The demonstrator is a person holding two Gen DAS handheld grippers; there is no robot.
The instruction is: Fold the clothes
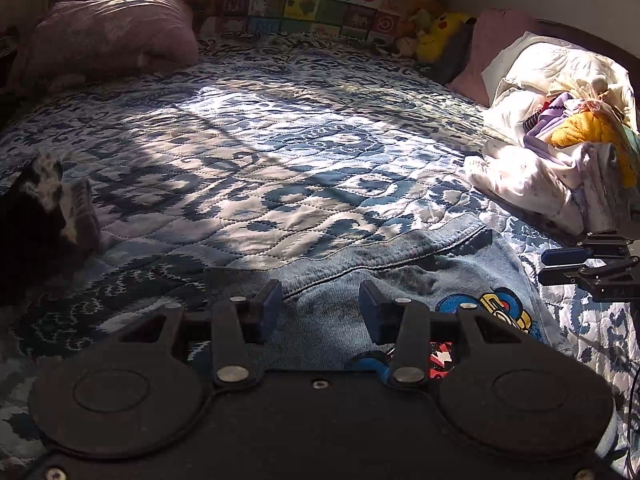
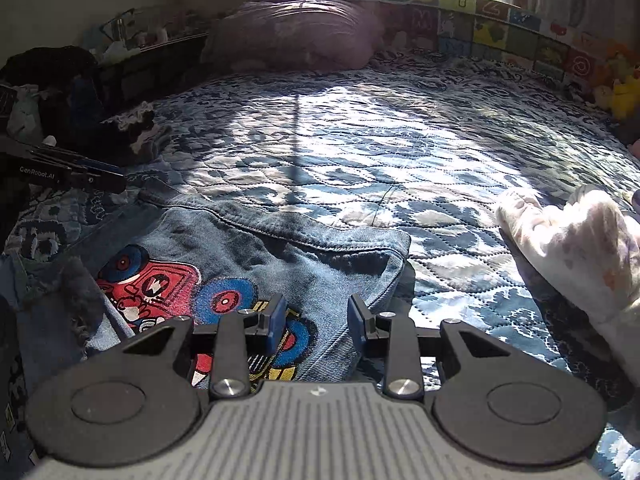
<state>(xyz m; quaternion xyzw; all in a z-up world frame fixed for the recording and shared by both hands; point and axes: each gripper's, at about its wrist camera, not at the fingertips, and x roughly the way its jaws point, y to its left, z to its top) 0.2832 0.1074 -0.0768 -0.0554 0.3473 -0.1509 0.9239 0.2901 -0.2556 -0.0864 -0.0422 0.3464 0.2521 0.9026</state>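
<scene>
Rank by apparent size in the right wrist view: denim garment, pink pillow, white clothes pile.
1. denim garment, though it lies closest to the camera.
2-3. pink pillow and white clothes pile: similar; the pile is cropped, so unranked.

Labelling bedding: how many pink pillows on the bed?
2. One pillow lies at the far left by the window, also seen top centre in the right wrist view. The other pillow leans at the far right behind the white bedding. More may be hidden.
</scene>
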